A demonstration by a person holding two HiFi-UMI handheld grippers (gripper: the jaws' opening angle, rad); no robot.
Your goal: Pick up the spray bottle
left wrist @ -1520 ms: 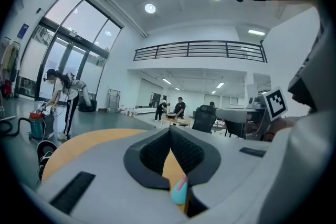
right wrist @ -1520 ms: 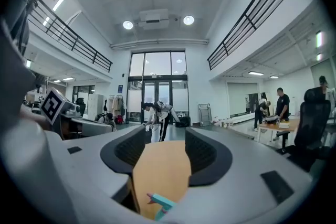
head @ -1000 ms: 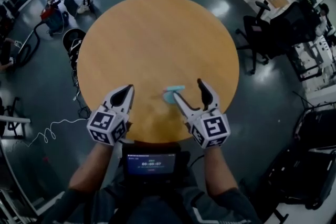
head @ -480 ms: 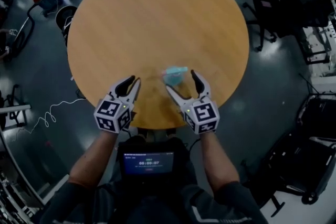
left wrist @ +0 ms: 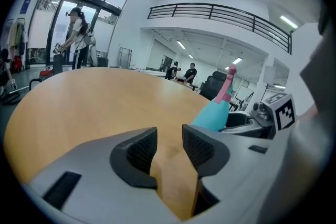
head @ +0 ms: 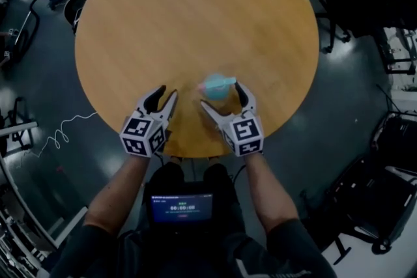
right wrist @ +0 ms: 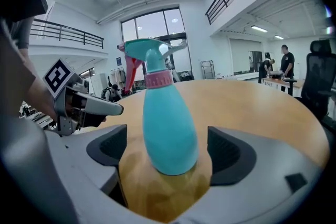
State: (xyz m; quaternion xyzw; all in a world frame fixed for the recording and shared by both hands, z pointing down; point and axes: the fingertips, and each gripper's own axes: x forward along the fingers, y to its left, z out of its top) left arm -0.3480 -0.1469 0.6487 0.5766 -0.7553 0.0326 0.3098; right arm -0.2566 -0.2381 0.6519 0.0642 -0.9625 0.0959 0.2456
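A turquoise spray bottle (head: 217, 85) with a pink collar and trigger stands upright near the front edge of the round wooden table (head: 195, 10). My right gripper (head: 222, 96) is open, and its jaws have just been opening. The bottle (right wrist: 169, 134) stands between its pads, with a gap on each side. My left gripper (head: 165, 96) is open to the left of the bottle. Its jaws have just been opening too, with only bare tabletop between them (left wrist: 169, 144). In the left gripper view the bottle (left wrist: 212, 113) shows to the right, beyond the jaws.
Black office chairs (head: 339, 3) stand on the dark floor to the table's right. A white cable (head: 62, 133) lies on the floor at the left. A small screen (head: 182, 207) hangs at the person's chest. A person (left wrist: 79, 39) stands far behind the table.
Both grippers have sunk toward the tabletop. The left jaws went from shut to open. The right jaws widened and now stand on both sides of the bottle.
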